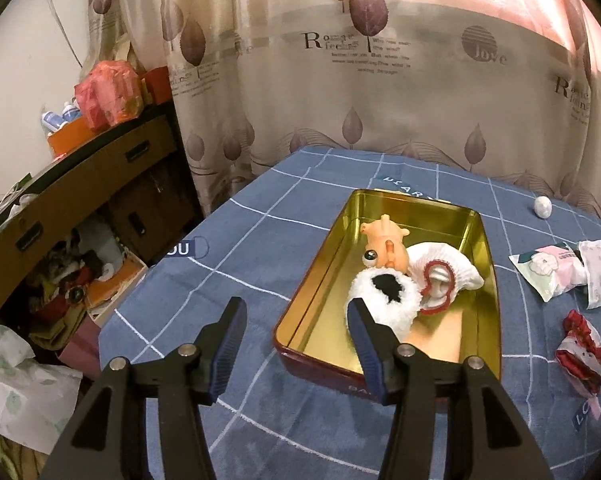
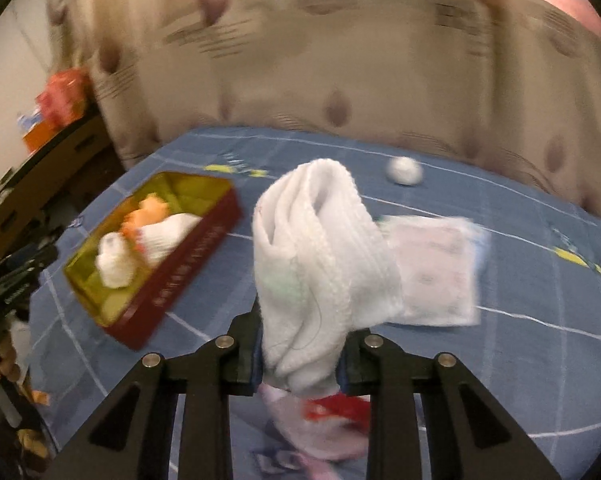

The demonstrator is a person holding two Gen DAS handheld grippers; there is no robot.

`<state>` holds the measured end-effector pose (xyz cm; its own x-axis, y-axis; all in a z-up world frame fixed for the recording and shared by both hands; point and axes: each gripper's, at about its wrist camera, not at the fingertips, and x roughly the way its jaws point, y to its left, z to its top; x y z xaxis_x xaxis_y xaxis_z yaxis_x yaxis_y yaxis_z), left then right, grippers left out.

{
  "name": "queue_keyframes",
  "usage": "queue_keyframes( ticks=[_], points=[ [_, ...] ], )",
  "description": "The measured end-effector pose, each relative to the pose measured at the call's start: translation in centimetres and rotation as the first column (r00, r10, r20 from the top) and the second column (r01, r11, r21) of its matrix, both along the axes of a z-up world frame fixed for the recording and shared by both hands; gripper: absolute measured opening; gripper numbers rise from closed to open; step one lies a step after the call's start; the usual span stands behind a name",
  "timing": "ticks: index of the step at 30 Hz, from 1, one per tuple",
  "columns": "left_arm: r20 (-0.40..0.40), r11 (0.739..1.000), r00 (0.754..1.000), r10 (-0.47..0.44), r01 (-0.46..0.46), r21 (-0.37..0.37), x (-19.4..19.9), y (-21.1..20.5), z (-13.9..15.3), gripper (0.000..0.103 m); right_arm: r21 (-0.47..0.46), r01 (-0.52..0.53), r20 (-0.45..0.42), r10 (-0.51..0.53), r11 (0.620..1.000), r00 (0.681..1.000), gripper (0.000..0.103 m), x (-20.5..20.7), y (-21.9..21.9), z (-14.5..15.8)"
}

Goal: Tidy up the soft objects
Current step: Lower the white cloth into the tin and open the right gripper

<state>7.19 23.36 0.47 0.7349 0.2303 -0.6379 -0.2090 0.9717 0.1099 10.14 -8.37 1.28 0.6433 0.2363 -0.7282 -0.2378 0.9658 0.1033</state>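
This is a lived-in room of a home, most likely a bedroom or a small living room. A blue cloth with a white grid (image 1: pixel 260 240) covers the work surface, which looks like a bed or a low table. Just behind it, on the far side, hangs a long beige curtain printed with leaves and words (image 1: pixel 340 80), with pinkish light coming through at the upper right. To the left stands a brown cabinet (image 1: pixel 80 184) piled with household clutter: a red plastic bag (image 1: pixel 108 96) and small bottles on top, and mixed oddments stuffed into its open shelf.
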Motion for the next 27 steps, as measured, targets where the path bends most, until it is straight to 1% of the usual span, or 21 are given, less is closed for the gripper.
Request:
queue_keyframes(
  ticks=[6,10,12,16,20,23,27],
  points=[
    [0.001,0.999,0.999,0.042,-0.042,-0.032,0.0,1.2,0.0,0.054,-0.015,-0.128,-0.004,0.128,0.992,0.992,0.025,0.7,6.6,0.1],
    [-0.005,0.997,0.998,0.065,-0.065,-0.044,0.1,1.8,0.0,0.054,-0.024,-0.184,-0.008,0.184,0.983,0.983,0.025,1.5,10.3,0.0],
    [0.000,0.996,0.997,0.079,-0.079,-0.036,0.1,2.0,0.0,0.054,-0.028,-0.206,-0.014,0.205,0.978,0.979,0.024,1.9,11.7,-0.2],
    [0.000,0.995,0.996,0.088,-0.088,-0.040,0.2,2.2,0.1,0.054,-0.034,-0.234,-0.033,0.233,0.972,0.972,0.024,2.9,14.1,-0.8],
    [0.006,0.993,0.994,0.107,-0.107,-0.049,0.2,2.5,0.1,0.054,-0.059,-0.258,-0.051,0.256,0.964,0.965,0.025,3.9,16.2,-1.4],
    [0.007,0.990,0.992,0.123,-0.122,-0.072,0.2,3.1,0.2,0.054,-0.080,-0.271,-0.064,0.266,0.959,0.962,0.025,4.4,17.3,-2.0],
    [-0.002,0.985,0.990,0.138,-0.138,-0.105,0.3,3.6,0.0,0.054,-0.082,-0.280,-0.097,0.272,0.957,0.957,0.026,5.1,18.0,-3.0]
  ],
)
